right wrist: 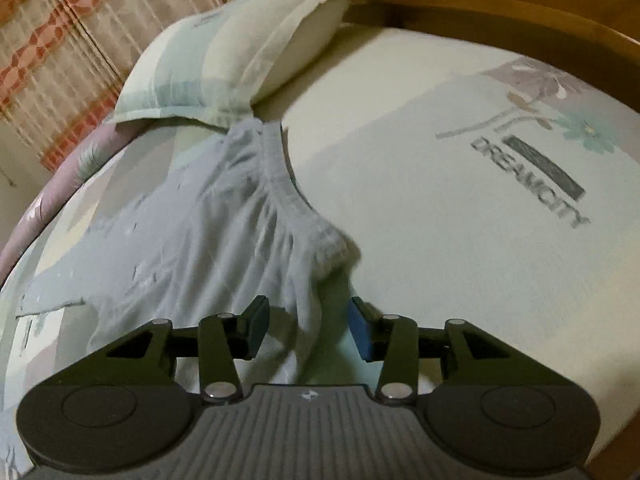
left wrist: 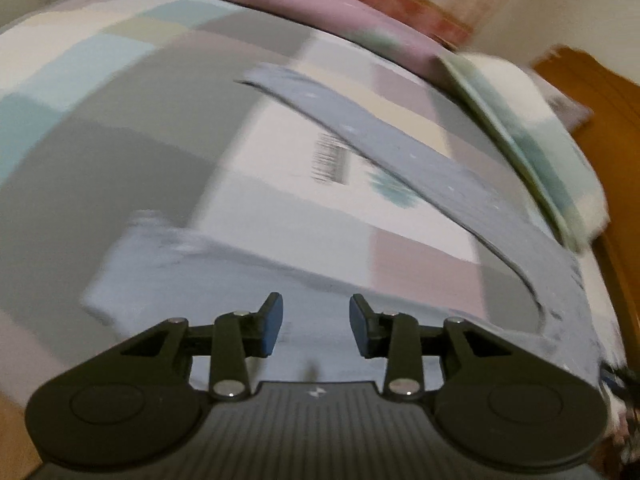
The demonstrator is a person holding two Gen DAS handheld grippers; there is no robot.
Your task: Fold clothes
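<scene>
Patterned bedsheet (right wrist: 400, 184) carries grey-blue trousers (right wrist: 208, 216), waistband toward pillow (right wrist: 224, 56); left tool (left wrist: 316, 326) and right tool (right wrist: 308, 328) part-open, empty.

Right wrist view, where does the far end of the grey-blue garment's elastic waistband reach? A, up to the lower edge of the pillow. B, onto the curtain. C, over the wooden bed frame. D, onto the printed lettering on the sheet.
A: the gathered waistband of the grey-blue garment runs up to the lower edge of the pale green pillow, well clear of the printed lettering and the wooden bed frame.
</scene>
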